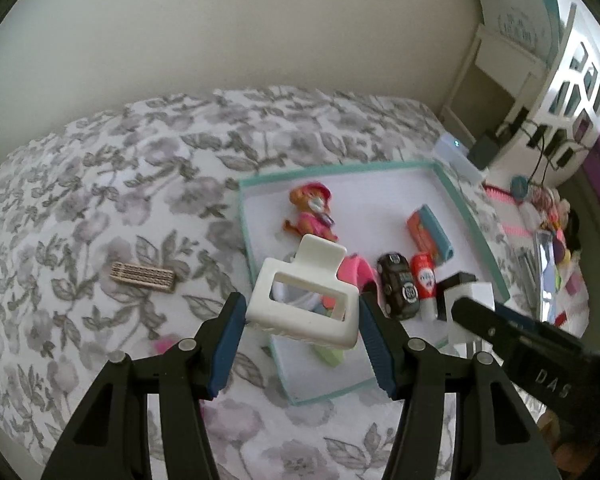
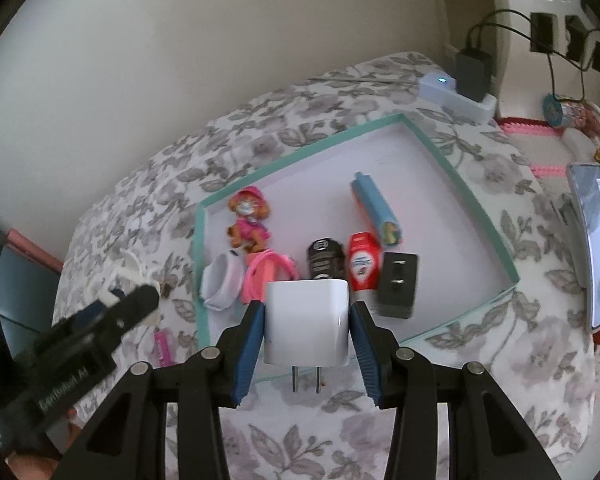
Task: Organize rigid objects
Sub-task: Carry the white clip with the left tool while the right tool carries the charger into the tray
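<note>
Two grippers are hovering over the near end of the tray (image 2: 440, 152), the left gripper (image 1: 302, 312) clamping a hair clip (image 1: 304, 300), the right gripper (image 2: 306, 320) pinching a charger (image 2: 306, 320), risking collision.
</note>
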